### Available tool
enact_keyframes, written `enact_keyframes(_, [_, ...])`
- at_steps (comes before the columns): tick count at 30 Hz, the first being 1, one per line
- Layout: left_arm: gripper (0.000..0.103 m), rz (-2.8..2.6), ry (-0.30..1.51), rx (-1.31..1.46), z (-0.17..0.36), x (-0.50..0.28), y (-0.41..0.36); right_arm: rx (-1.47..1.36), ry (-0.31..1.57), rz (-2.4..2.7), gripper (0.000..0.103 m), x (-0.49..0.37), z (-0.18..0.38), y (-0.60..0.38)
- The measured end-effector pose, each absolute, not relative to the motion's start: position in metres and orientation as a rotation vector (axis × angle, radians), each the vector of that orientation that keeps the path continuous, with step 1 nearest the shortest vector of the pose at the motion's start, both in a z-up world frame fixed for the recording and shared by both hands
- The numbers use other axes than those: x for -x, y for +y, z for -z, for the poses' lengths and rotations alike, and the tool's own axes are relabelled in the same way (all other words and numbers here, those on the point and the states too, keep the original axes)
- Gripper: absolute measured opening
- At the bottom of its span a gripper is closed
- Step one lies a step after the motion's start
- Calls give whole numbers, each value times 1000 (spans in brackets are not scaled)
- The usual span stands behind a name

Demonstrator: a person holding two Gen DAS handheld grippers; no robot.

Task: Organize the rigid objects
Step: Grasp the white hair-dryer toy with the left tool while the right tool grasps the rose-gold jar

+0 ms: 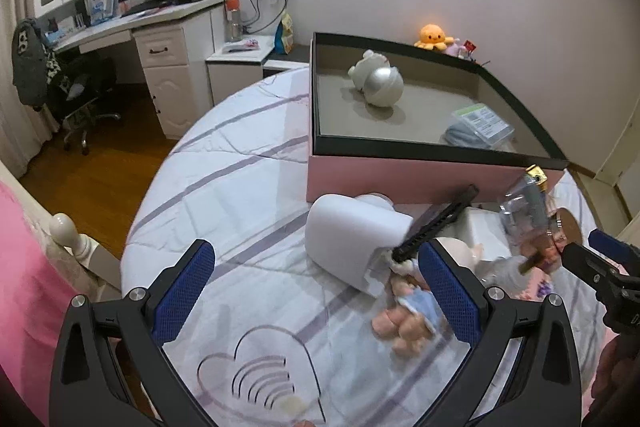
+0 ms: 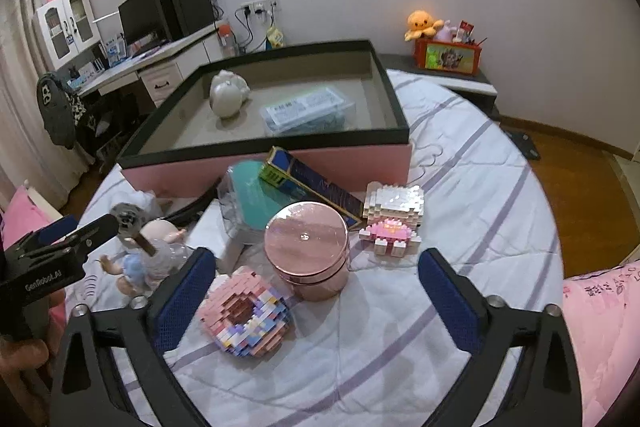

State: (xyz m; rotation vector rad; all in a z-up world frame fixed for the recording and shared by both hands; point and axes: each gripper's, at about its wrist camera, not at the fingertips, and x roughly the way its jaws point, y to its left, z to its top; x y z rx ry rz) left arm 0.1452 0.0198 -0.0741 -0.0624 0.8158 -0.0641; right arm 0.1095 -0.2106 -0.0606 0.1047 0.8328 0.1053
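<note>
Left wrist view: the left gripper [image 1: 316,251] has its jaws spread wide and nothing between the pads. It is over the striped bedsheet [image 1: 240,187]. Just ahead of it a white rounded container [image 1: 352,239] lies on its side, with a black comb [image 1: 436,223] leaning across its right edge. A small doll in blue [image 1: 412,311] lies on the sheet beside the right pad. Further right a clear bottle with a gold cap [image 1: 524,211] stands tilted in the heap, close to the tip of the other gripper; contact cannot be confirmed. Behind the heap sits the pink box [image 1: 400,179], black-rimmed and open. It holds a white round figurine [image 1: 380,83] and a clear packet [image 1: 480,127], well apart. Right wrist view: the right gripper [image 2: 318,255] is likewise spread and grips nothing. The loose items lie in front of the box. From the left these are a brick-built donut [image 2: 248,311] by the left pad, a teal item in a clear case [image 2: 256,195], a pink round tin [image 2: 308,251] upright ahead of the gap and touching neither pad, a blue carton [image 2: 316,183] propped against the box wall, and a pink-and-white brick figure [image 2: 392,219].
</note>
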Motion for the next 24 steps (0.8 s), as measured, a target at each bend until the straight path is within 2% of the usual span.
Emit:
enact_keyframes(4, [103,73,839,67,84,-159,19,-107,863,-114,87,-120,70,-212])
enact_keyframes(6, [102,80,855,69,89,-166,19,-111,875,-118,74,-125,75,-212])
enact_keyframes(7, [101,89,859,76,91,-169,19,-111,879,-120,73,-127,77,-213])
enact_keyframes(9, [85,132,867,107,93,-173,19,-106,888,-132,66,-130,79,-212])
enact_keyframes(10, [80,160,873,127,94,-175,19,-104,891,-135,64,-130,80,-211])
enact_keyframes(12, [60,201,875,142,92,-174,16,-119,887,-154,55,-130,80,-212])
enact_keyframes(14, [60,207,870,129,90,-172,13,-117,882,-155,50,-128,78,-212])
enact_keyframes(24, [60,174,825,127,76,-149,28,-134,861,-175,50,-113,63,-219])
